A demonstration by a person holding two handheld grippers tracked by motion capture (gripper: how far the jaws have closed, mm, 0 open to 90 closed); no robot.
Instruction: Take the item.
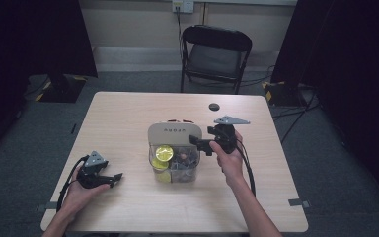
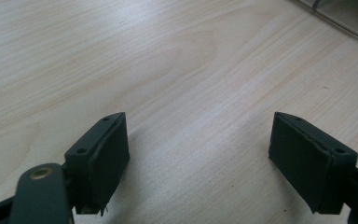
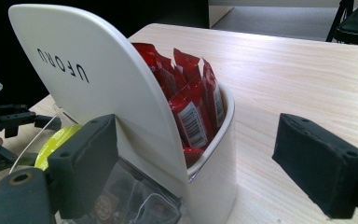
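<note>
- The right gripper, jaws apart, hovered beside the white organiser box of red sachets; nothing was picked yet.
- The left gripper rested with jaws apart and empty on the pale wooden table.

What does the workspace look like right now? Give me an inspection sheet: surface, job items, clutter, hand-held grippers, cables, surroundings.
Surface: light wooden table, with a round dark hole near its far edge.
Job's things: white organizer at mid-table; red sachets stand in its rear compartment; a yellow round item and small packets lie in the clear front part.
Clutter: nothing seen.
Grippers: left hand-held gripper open over bare wood, nothing between its jaws; right hand-held gripper open, jaws either side of the organizer's end, not pressing.
Cables: black cable trails along the right forearm.
Surroundings: black folding chair behind the table, dark curtains, grey floor.
</note>
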